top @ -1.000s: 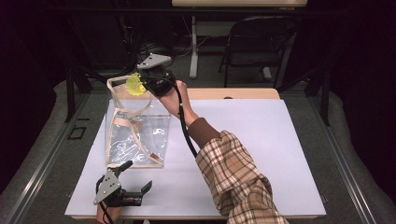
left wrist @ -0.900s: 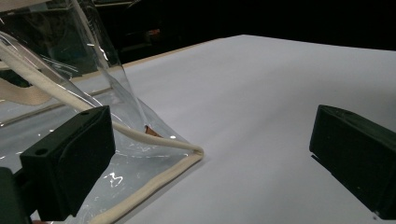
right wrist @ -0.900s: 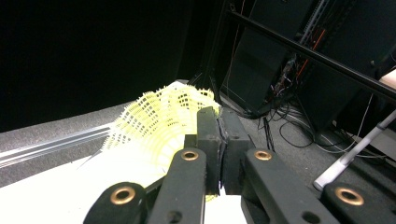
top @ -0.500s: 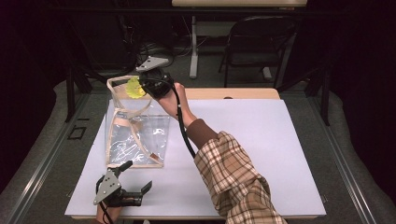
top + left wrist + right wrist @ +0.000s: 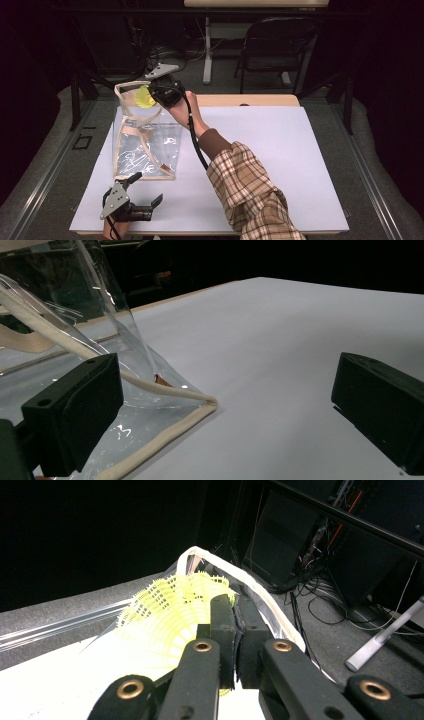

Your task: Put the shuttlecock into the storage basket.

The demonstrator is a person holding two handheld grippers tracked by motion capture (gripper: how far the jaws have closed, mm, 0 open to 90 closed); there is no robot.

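A: What is the container here?

B: A clear plastic bag with cream fabric trim and straps (image 5: pixel 145 142), standing on the white table top (image 5: pixel 280 150) toward its far left part. Its near bottom corner lies flat on the surface, and in the left gripper view (image 5: pixel 165 400) that corner sits just in front of the jaws.

A: Anything in it?

B: The bag's lower part looks bare apart from reflections and its own straps. At its open mouth, along the far rim, is a yellow plastic mesh shuttlecock skirt (image 5: pixel 145 97). Whether it is already past the rim I cannot tell.

A: Who has the shuttlecock?

B: The right gripper (image 5: pixel 159 94). In the right gripper view its black jaws stand pressed nearly together, pinching the edge of the yellow mesh (image 5: pixel 175 610), with the cream rim of the bag curving just behind it.

A: And the other one?

B: The left gripper (image 5: pixel 145 192) rests low at the near left edge of the table, just short of the bag's near corner. Its jaws stand wide apart with nothing between them.
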